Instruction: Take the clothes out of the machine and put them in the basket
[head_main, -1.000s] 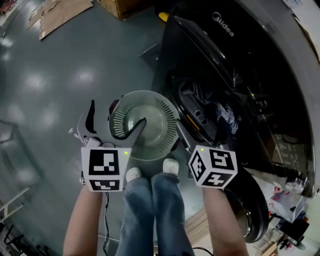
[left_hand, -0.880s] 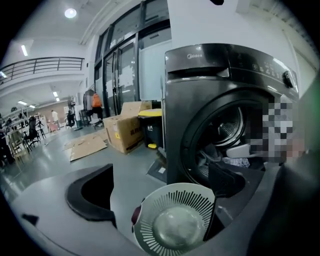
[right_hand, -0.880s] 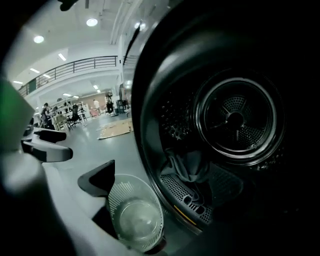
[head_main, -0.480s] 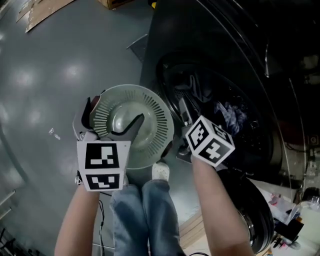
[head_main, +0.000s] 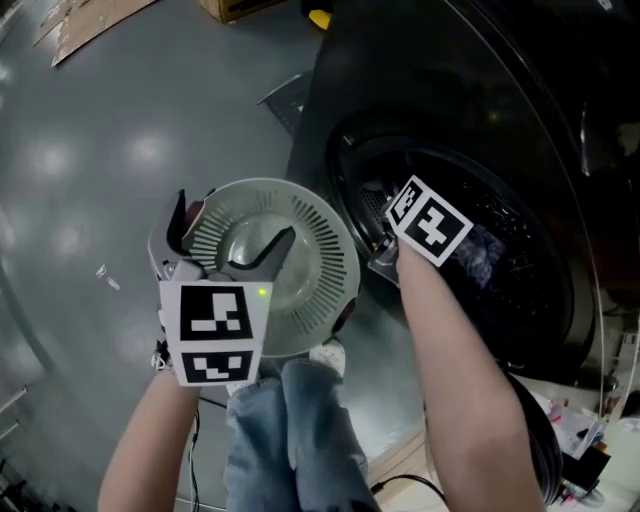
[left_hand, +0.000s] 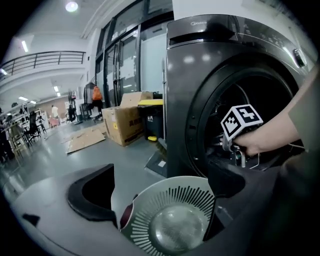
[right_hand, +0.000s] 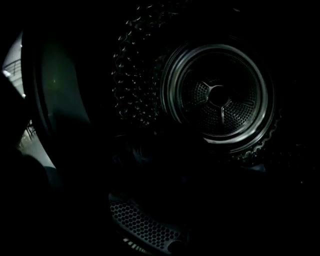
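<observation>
The round pale-green slatted basket (head_main: 300, 290) stands on the floor in front of the dark front-loading machine (head_main: 520, 120); it holds no clothes. My left gripper (head_main: 235, 222) hangs over the basket (left_hand: 172, 222) with its jaws spread wide and nothing between them. My right gripper (head_main: 392, 228) reaches through the door opening, its marker cube (left_hand: 241, 120) at the drum's mouth. A bluish garment (head_main: 482, 250) lies in the drum beyond it. In the right gripper view only the dark drum's back wall (right_hand: 217, 97) and a perforated filter (right_hand: 145, 227) show; the jaws are lost in darkness.
The machine's open door (head_main: 520, 440) hangs low at the right beside my legs (head_main: 290, 440). A cardboard box (left_hand: 125, 122) and flattened cardboard (left_hand: 85, 140) lie on the grey floor (head_main: 90, 150) further off to the left.
My right gripper has moved from beside the basket up and forward into the machine's opening. The left gripper stays open over the basket.
</observation>
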